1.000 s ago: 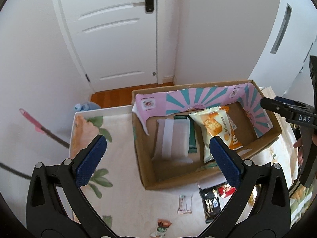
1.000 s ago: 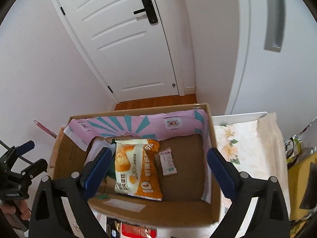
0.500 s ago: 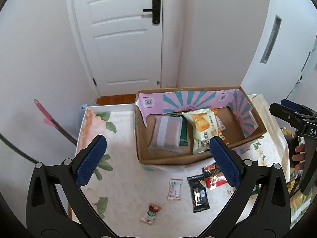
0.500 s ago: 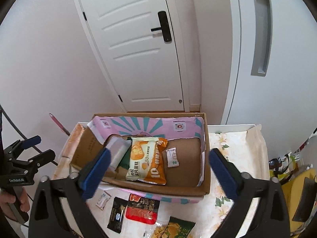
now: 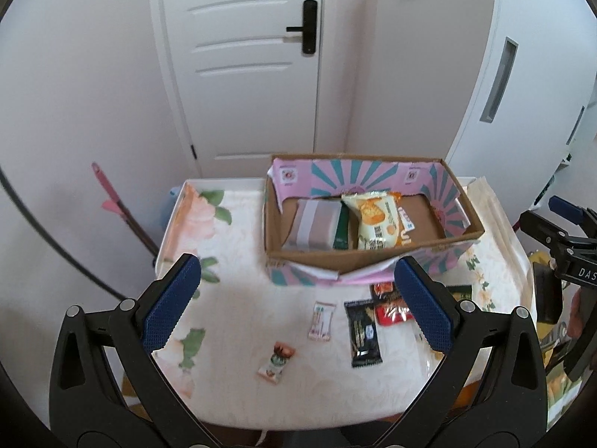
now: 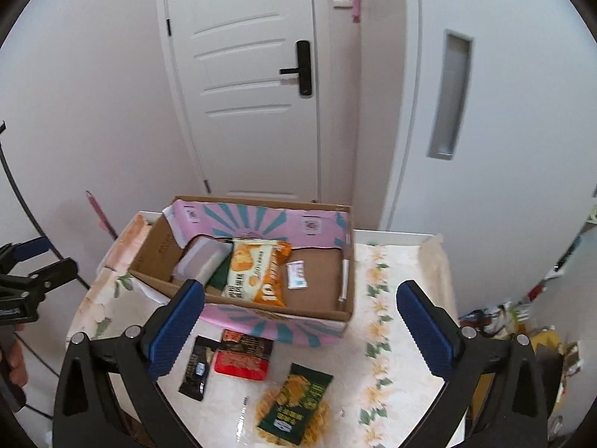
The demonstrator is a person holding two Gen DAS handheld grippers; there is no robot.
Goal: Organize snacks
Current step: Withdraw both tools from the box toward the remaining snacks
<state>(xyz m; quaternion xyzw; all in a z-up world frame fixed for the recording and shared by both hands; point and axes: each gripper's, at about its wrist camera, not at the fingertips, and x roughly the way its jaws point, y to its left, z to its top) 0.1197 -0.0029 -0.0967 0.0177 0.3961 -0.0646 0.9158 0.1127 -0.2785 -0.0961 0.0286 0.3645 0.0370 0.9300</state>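
Left gripper [image 5: 296, 300]: jaws spread wide, blue pads bare, nothing between them; held above the near edge of the table.

Right gripper [image 6: 300, 319]: jaws likewise spread wide, holding nothing; held above the near right part of the table.

Table [image 5: 238, 231]: covered by a pale cloth with a flower print.

Loose snacks on the cloth, near to far:
- Green bag of yellow crisps [image 6: 294, 405], closest to the right gripper, lying flat.
- Small orange-and-white sweet [image 5: 276, 362], alone toward the near left.
- Black packet [image 5: 362, 326], lying flat, long side pointing away.
- Slim white-and-pink packet [image 5: 321, 321], just left of the black packet, apart from it.
- Red-and-black packet [image 6: 244, 352], just beside the black packet and close to the front wall of the box.

Cardboard box [image 5: 306, 259]: open-topped, pink and teal sunburst print on its flaps, standing on the far half of the table behind the loose snacks.

Box contents, left to right:
- Grey-and-white wrapped pack [image 5: 315, 224], leaning at the left end.
- Dark green packet [image 5: 341, 229], partly hidden between its neighbours.
- Orange-and-cream bag [image 6: 257, 270], lying in the middle.
- Small white sachet [image 6: 296, 276], flat on the box floor just right of the bag.

Behind the table: white door [image 5: 242, 71] with a black handle.
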